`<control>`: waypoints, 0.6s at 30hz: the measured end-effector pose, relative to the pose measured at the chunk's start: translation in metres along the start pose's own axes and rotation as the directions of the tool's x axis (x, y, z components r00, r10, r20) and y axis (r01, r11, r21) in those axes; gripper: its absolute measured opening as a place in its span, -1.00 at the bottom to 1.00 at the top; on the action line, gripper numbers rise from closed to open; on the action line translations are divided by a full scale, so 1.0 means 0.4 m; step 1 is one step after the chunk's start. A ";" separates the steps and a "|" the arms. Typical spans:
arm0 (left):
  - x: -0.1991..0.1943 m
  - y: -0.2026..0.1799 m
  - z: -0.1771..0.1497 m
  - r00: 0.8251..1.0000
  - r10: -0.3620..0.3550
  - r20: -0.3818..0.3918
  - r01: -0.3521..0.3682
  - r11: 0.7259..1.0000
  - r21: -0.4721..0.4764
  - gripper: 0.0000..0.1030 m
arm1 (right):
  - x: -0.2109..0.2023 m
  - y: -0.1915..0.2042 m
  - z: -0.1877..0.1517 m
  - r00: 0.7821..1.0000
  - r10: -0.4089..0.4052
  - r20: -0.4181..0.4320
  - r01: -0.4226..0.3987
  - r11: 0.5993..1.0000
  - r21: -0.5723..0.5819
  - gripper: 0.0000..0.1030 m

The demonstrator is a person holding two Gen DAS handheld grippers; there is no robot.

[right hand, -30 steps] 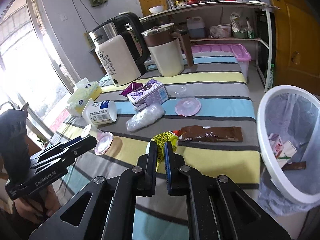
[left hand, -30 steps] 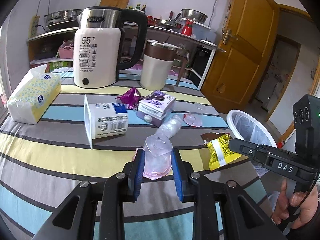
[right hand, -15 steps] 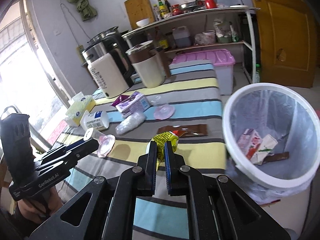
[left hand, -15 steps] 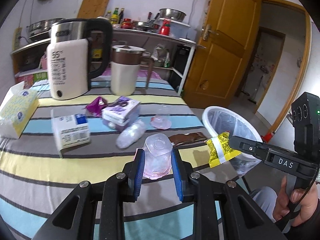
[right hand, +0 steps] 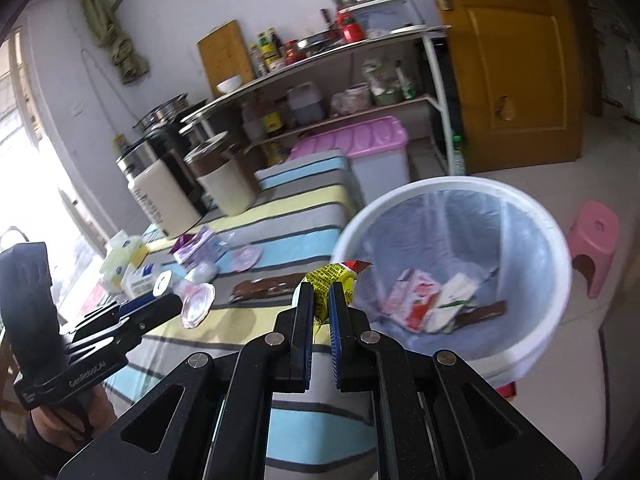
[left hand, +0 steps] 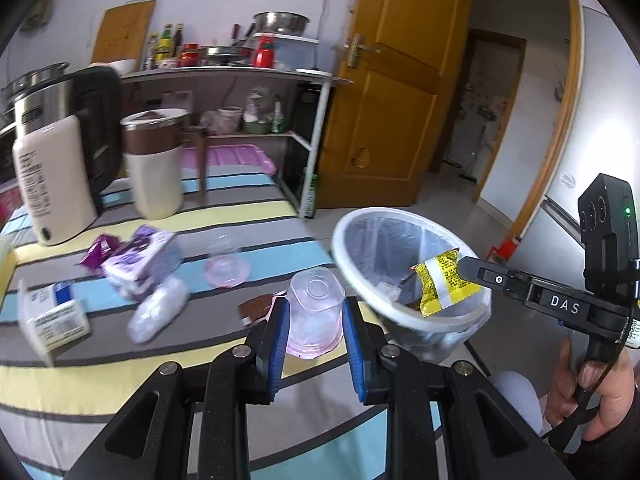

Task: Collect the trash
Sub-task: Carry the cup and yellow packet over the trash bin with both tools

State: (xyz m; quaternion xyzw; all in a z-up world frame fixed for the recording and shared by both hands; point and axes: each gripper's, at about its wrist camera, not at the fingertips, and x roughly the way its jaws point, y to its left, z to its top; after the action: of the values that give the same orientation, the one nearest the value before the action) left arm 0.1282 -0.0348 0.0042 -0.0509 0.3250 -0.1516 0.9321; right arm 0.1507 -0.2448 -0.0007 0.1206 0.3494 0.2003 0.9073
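Observation:
My left gripper (left hand: 316, 312) is shut on a clear plastic cup (left hand: 316, 312) with a pink rim, held above the striped table near its right edge. My right gripper (right hand: 320, 300) is shut on a yellow snack wrapper (right hand: 332, 280), which hangs over the white trash bin (right hand: 440, 188). In the left wrist view the wrapper (left hand: 444, 284) is over the bin's (left hand: 360, 220) opening. The left gripper with the cup (right hand: 192, 300) also shows in the right wrist view. The bin holds cartons and a brown wrapper (right hand: 480, 312).
On the table lie a brown wrapper (left hand: 256, 308), a purple carton (left hand: 140, 256), a crumpled clear cup (left hand: 156, 312), a pink lid (left hand: 226, 272), a white carton (left hand: 52, 316), a kettle (left hand: 52, 168) and a jug (left hand: 154, 164). A pink stool (right hand: 596, 244) stands beyond the bin.
Both grippers have swung right toward the bin. The yellow wrapper has gone from over the table to over the bin's opening. The cup has moved closer to the bin's rim.

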 end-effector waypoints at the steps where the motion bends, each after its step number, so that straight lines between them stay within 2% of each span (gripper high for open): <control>1: 0.006 -0.012 0.004 1.000 -0.007 0.001 0.007 1.000 0.007 -0.47 | -0.004 -0.010 0.002 1.000 -0.006 0.005 0.006 1.000 0.006 -0.85; 18: 0.134 -0.149 0.065 0.994 -0.105 -0.033 0.107 0.991 0.084 -0.47 | -0.030 -0.127 0.006 0.997 -0.069 0.026 0.067 0.995 0.075 -0.85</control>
State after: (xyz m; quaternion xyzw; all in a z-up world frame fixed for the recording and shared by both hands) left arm 0.1692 -0.1083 0.0043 -0.0259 0.3284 -0.2156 0.9192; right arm 0.1586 -0.2957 -0.0102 0.1448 0.3475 0.1544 0.9135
